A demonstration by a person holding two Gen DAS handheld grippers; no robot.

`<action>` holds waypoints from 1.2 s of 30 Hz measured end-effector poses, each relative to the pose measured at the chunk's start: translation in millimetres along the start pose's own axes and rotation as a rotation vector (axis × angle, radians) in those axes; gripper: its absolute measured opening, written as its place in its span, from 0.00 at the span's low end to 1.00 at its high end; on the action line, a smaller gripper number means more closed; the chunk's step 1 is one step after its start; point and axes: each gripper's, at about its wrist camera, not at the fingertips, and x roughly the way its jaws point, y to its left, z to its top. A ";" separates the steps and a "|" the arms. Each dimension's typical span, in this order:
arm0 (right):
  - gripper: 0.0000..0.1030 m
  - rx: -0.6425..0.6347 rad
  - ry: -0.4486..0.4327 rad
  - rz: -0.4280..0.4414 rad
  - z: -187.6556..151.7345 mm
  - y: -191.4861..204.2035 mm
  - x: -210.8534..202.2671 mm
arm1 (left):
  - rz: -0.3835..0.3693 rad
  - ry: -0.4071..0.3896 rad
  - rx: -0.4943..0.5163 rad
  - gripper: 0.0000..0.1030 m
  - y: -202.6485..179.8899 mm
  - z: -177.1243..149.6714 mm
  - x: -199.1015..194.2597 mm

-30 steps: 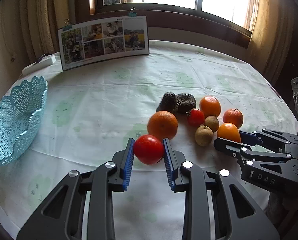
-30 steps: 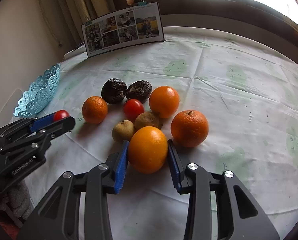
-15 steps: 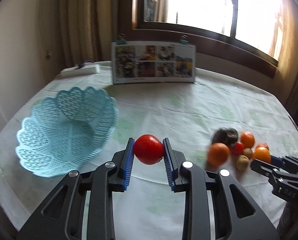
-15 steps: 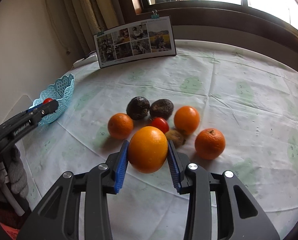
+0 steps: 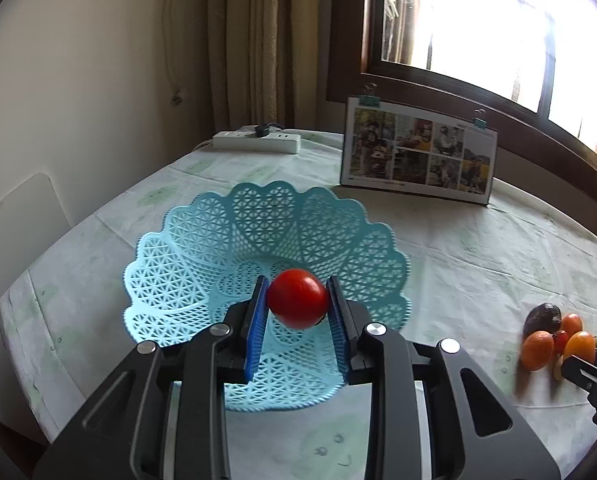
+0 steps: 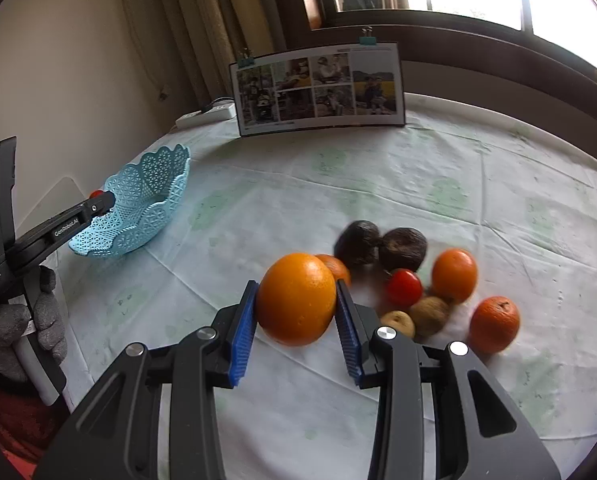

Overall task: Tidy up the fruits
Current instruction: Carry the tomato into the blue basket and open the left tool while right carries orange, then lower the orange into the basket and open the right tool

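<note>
The left gripper [image 5: 297, 300] was clamped on a tomato [image 5: 297, 298], held over the blue basket [image 5: 218, 240]; the right gripper [image 6: 296, 308] gripped an orange [image 6: 296, 298] above the tablecloth [image 6: 298, 184], near the remaining fruit [image 6: 438, 280]

Light-blue lattice plastic basket [image 6: 138, 204] sits mid-left on the cloth-covered table [image 6: 378, 184]; the loose fruit pile [image 6: 418, 280] lies lower right; the clipped photo board [image 6: 318, 88] stands behind.

wrist views forward, sharing basket [image 5: 226, 232]
</note>
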 end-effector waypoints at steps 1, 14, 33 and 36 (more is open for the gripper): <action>0.37 -0.005 0.001 0.005 1.8 3.9 2.0 | 0.002 0.004 -0.007 0.32 3.4 -0.5 1.2; 0.37 -0.085 0.003 0.098 33.6 61.5 26.9 | 0.047 -0.019 -0.080 0.79 43.1 -4.7 -5.8; 0.37 -0.172 0.055 0.237 72.4 148.1 92.3 | 0.086 -0.003 -0.114 0.84 74.5 -12.1 -3.9; 0.38 -0.162 0.053 0.236 72.7 147.4 93.8 | 0.089 -0.006 -0.118 0.89 76.2 -11.6 -3.2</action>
